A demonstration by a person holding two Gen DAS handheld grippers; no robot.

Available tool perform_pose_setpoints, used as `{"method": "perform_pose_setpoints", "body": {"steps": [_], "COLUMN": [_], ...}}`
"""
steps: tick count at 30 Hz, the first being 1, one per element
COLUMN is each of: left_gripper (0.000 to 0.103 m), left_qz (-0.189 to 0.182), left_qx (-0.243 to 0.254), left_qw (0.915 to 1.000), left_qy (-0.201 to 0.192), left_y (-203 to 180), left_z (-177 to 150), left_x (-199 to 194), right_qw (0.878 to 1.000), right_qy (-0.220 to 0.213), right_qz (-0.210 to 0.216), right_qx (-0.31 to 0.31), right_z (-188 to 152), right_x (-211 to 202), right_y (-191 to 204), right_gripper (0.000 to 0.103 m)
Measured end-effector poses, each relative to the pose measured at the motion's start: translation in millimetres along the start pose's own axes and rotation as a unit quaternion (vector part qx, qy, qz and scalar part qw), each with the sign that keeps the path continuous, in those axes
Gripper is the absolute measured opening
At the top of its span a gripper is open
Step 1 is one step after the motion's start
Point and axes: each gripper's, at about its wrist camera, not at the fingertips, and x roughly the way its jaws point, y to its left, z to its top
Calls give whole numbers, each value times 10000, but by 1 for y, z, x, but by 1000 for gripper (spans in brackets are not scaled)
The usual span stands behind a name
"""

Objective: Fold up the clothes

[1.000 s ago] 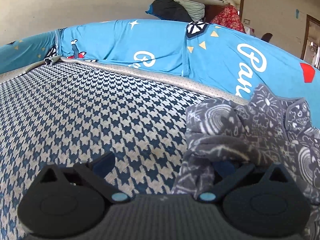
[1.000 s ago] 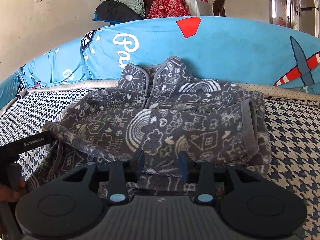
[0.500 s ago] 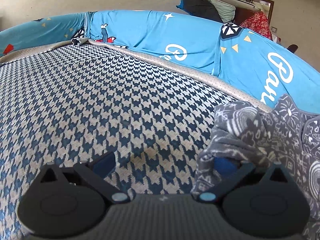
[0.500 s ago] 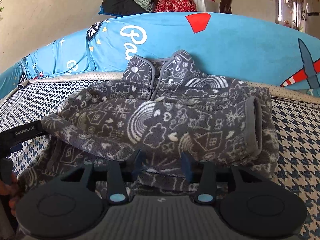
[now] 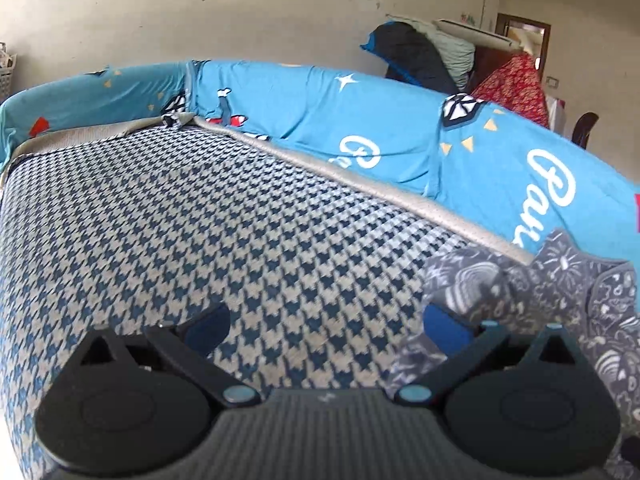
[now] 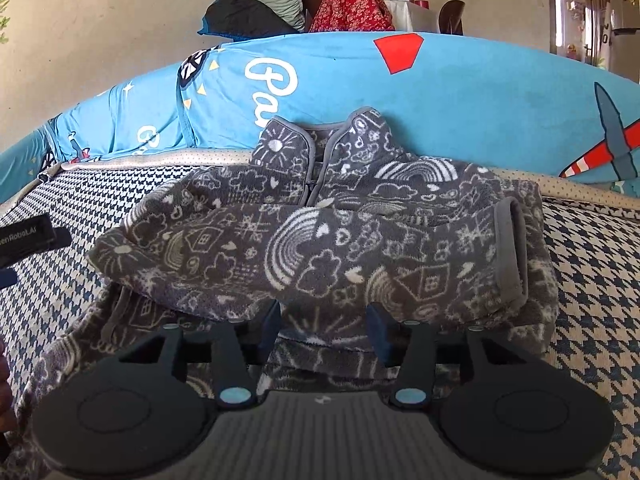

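Note:
A dark grey fleece jacket (image 6: 320,240) with white doodle print lies on the houndstooth seat (image 6: 592,280), collar toward the blue backrest. One sleeve is folded across its front, cuff to the right. My right gripper (image 6: 326,330) is low at the near hem, its jaws partly apart, tips tucked under the folded sleeve with flat fabric between them. In the left wrist view my left gripper (image 5: 326,324) is open wide over bare seat, and the jacket (image 5: 560,300) bunches just beyond its right finger. The left gripper's body (image 6: 28,236) shows at the right view's left edge.
A blue printed cover (image 5: 380,128) drapes the backrest behind the seat (image 5: 200,220). Bedding and a red patterned cloth (image 6: 348,4) are piled behind it. A hand (image 6: 3,380) shows at the right view's left edge. A doorway (image 6: 580,8) is at the back right.
My left gripper has swung left, away from the jacket; fabric that covered its right finger has slipped off. The right gripper has edged closer to the jacket, its gap unchanged.

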Motion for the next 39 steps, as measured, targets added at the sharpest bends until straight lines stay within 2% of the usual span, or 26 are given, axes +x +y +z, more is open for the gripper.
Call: {"method": "perform_pose_setpoints", "body": {"steps": [4, 8, 14, 16, 21, 23, 29, 34, 39], "left_gripper": [103, 103, 103, 103, 103, 103, 103, 103, 103], "left_qz": [-399, -668, -970, -1037, -921, -900, -829, -678, -507], "left_qx": [94, 437, 951, 1108, 1200, 1151, 1021, 926, 1013], "left_qw": [9992, 9968, 9907, 9884, 9870, 9868, 9855, 9875, 9892], "left_qy": [31, 33, -58, 52, 550, 692, 1074, 1079, 932], "left_y": [-23, -48, -73, -78, -76, -73, -65, -63, -67], "left_z": [-1, -9, -22, -25, -38, -40, -47, -44, -40], "left_x": [2, 8, 10, 14, 30, 34, 44, 39, 27], "right_qw": [9996, 9984, 9978, 9980, 9943, 9920, 9925, 9927, 9946], "right_qy": [-255, -498, -561, -503, 329, 303, 299, 161, -256], "right_qz": [-9, -141, -339, -390, -310, -244, -298, -305, -279], "right_qx": [-69, -228, -52, 61, 969, 1202, 1151, 1154, 962], "right_z": [2, 6, 11, 11, 5, 4, 4, 7, 10], "right_x": [-8, -15, -20, -20, 1, 1, 0, -5, -17], "right_y": [0, -2, -20, -28, -56, -61, -57, -55, -50], "right_gripper": [46, 46, 46, 46, 46, 46, 46, 47, 47]}}
